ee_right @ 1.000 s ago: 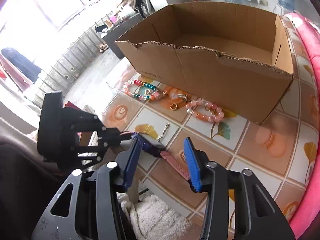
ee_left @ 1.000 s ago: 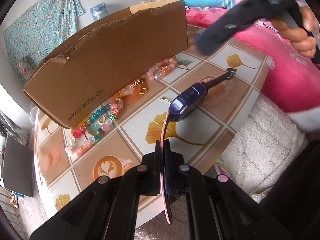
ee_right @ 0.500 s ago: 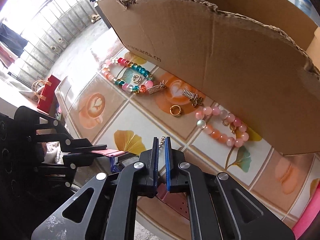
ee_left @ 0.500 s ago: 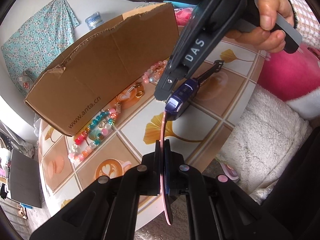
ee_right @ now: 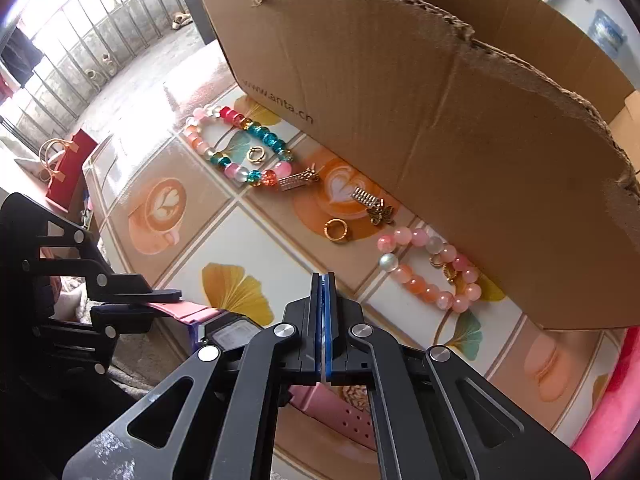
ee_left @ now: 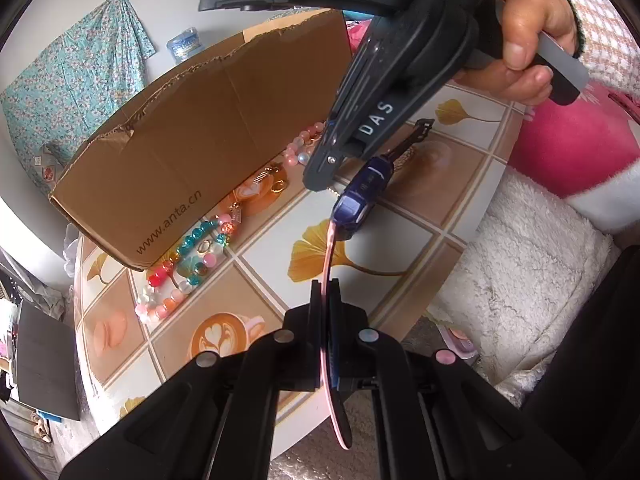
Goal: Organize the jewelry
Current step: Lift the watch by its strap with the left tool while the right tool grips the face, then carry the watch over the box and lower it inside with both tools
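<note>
At the table's (ee_left: 460, 216) near edge the left gripper (ee_left: 326, 292) pinches the pink strap of a blue-cased watch (ee_left: 360, 196), while the right gripper (ee_right: 324, 280), jaws just closed with nothing visible between them, hides the watch's far end; beyond, bead bracelets (ee_right: 240, 148) crowd the cardboard box (ee_right: 440, 120) wall.

This is a lived-in home, likely a bedroom. A round bench covered in a glossy cloth printed with coffee cups and ginkgo leaves (ee_left: 400, 240) stands beside a bright pink blanket (ee_left: 568, 136) and a fluffy white throw (ee_left: 528, 280). A turquoise floral cloth (ee_left: 76, 80) hangs on the white wall, and a railed balcony with shoes on its floor (ee_right: 100, 60) lies beyond.
</note>
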Motion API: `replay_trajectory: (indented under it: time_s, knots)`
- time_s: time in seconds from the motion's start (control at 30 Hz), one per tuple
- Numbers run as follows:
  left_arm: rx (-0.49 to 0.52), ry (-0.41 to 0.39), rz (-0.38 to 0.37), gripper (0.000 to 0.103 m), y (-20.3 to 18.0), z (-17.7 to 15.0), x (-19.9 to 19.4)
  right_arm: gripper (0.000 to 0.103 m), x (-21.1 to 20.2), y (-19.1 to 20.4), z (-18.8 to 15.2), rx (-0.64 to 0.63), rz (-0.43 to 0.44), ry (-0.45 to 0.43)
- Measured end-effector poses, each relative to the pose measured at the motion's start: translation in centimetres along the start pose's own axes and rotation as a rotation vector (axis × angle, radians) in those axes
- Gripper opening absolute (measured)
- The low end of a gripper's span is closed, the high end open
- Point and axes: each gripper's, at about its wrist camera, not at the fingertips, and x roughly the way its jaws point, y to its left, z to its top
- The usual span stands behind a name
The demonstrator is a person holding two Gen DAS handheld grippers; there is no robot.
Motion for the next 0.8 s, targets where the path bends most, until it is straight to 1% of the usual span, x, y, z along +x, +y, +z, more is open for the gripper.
replay_trajectory:
  time_s: [0.27, 0.33, 0.43, 0.5, 0.53, 0.57, 0.6, 0.67, 0.73, 0.8]
  knots:
    - [-0.005, -0.001, -0.014, 0.003, -0.2, -0.2, -0.1, 0.000, -0.4, -2.4, -0.5, 0.073, -0.050, -0.026]
    - [-0.009, 0.000, -0.019, 0.003, -0.1, -0.1, 0.0, 0.000, -0.6, -2.8, -0.7, 0.096, -0.041, -0.042]
    - [-0.019, 0.004, -0.029, 0.003, 0.0, -0.1, 0.0, 0.009, -2.5, -3.3, -1.6, 0.126, 0.007, -0.107]
    - [-0.029, 0.008, -0.038, 0.003, 0.2, -0.1, 0.0, 0.039, -4.4, -3.3, -2.6, 0.114, 0.035, -0.157]
    - [-0.035, 0.010, -0.044, 0.003, 0.3, 0.0, 0.1, 0.043, -5.2, -3.1, -3.2, 0.098, 0.041, -0.177]
    - [-0.041, 0.012, -0.049, 0.003, 0.4, 0.0, 0.1, 0.051, -5.7, -2.9, -3.8, 0.070, 0.063, -0.182]
    - [-0.046, 0.014, -0.052, 0.003, 0.5, 0.1, 0.1, 0.056, -6.1, -2.5, -4.3, 0.035, 0.082, -0.175]
    - [-0.056, 0.018, -0.058, 0.003, 0.6, 0.2, 0.2, 0.058, -6.1, -1.2, -5.2, -0.034, 0.083, -0.158]
    - [-0.064, 0.022, -0.062, 0.003, 0.6, 0.3, 0.4, 0.058, -5.5, 0.2, -6.0, -0.095, 0.068, -0.136]
    - [-0.075, 0.025, -0.067, 0.003, 0.8, 0.4, 0.5, 0.058, -4.5, 1.2, -6.3, -0.136, 0.026, -0.128]
